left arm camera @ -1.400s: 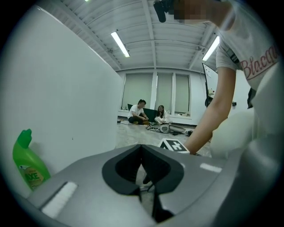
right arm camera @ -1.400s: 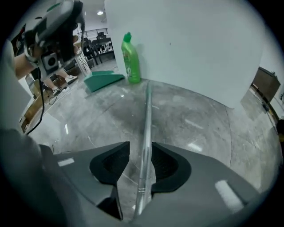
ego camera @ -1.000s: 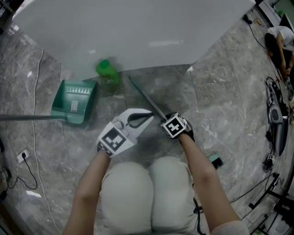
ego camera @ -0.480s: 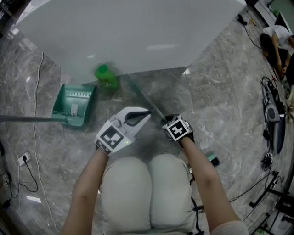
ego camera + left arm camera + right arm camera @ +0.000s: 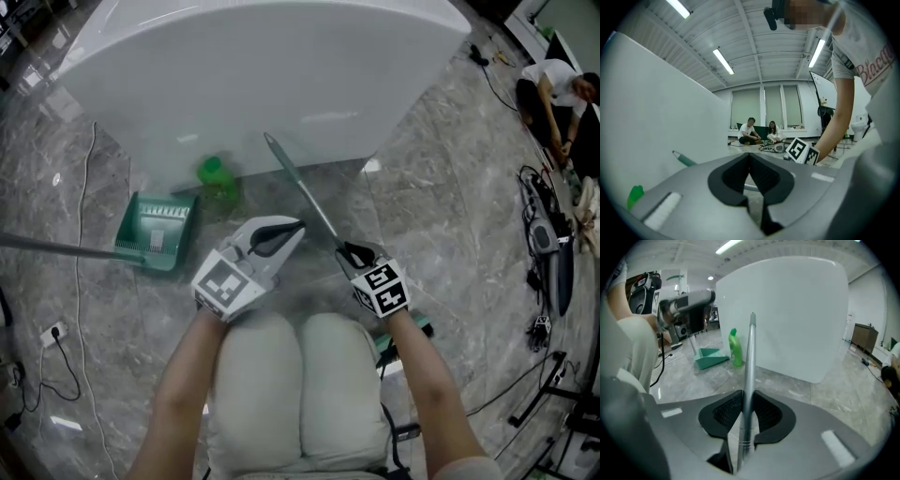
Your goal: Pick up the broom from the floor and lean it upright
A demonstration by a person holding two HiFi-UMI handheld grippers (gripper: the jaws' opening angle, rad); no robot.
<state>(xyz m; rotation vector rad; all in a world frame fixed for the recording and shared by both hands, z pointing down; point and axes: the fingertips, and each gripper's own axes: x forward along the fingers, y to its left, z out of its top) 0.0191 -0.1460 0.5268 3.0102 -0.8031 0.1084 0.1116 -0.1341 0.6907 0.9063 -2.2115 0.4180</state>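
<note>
Head view: right gripper [image 5: 349, 251], clamped on the broom handle [image 5: 298, 183], has lifted its far end; left gripper [image 5: 291, 225] stays closed, empty.

Broom [image 5: 305, 192] head mostly hidden; dustpan [image 5: 155, 230] handle cut at left edge

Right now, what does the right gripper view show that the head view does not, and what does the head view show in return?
Only the right gripper view: the right gripper from close up, its pads pressed on the silver broom handle, and a ceiling light above.
Only the head view: the marker cube on top of that gripper and the right forearm behind it.
Both: the handle rising toward the white panel, with the green dustpan and the green bottle on the floor in front of the panel.
</note>
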